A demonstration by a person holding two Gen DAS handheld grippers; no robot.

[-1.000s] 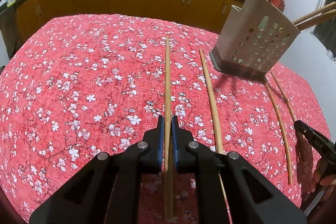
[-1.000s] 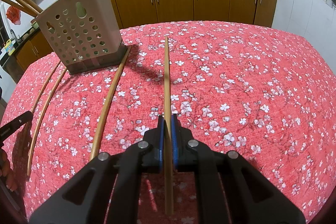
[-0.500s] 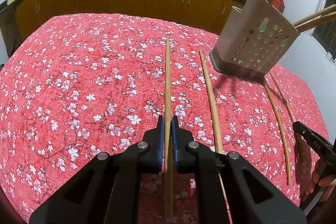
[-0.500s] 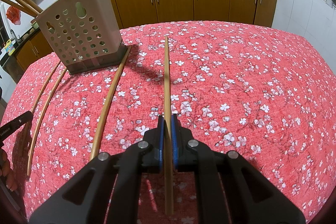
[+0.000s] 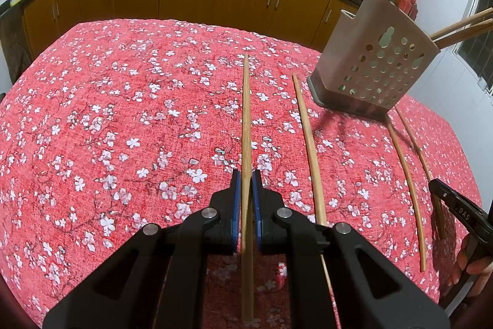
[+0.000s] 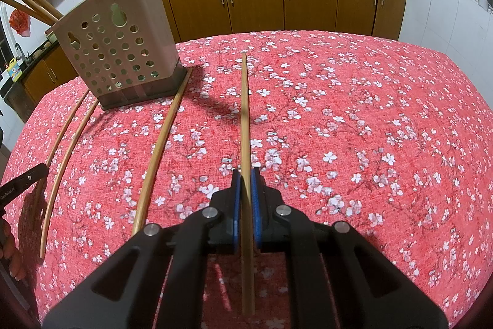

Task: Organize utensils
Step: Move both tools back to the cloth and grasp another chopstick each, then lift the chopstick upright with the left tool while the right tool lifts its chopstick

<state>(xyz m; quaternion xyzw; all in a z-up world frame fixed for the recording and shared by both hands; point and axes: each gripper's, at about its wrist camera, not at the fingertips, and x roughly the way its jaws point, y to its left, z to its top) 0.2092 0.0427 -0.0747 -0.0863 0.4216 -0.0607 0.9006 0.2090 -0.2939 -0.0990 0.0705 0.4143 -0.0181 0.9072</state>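
Observation:
In the left wrist view my left gripper (image 5: 245,178) is shut on a long wooden chopstick (image 5: 245,113) that points away over the red flowered tablecloth (image 5: 123,128). My right gripper (image 6: 244,176) is likewise shut on a wooden chopstick (image 6: 245,113). A beige perforated utensil holder (image 5: 374,67) stands at the far right in the left wrist view, at the far left (image 6: 118,51) in the right wrist view, with several chopsticks sticking out of it. A loose chopstick (image 5: 308,144) lies right of my left gripper. Another chopstick (image 6: 163,137) lies left of my right gripper.
Two thin curved sticks (image 5: 403,171) lie on the cloth near the holder, also seen as thin sticks (image 6: 64,156) in the right wrist view. A hand (image 5: 471,261) shows at the right edge. Wooden cabinets (image 6: 255,5) and a counter with woks run behind the table.

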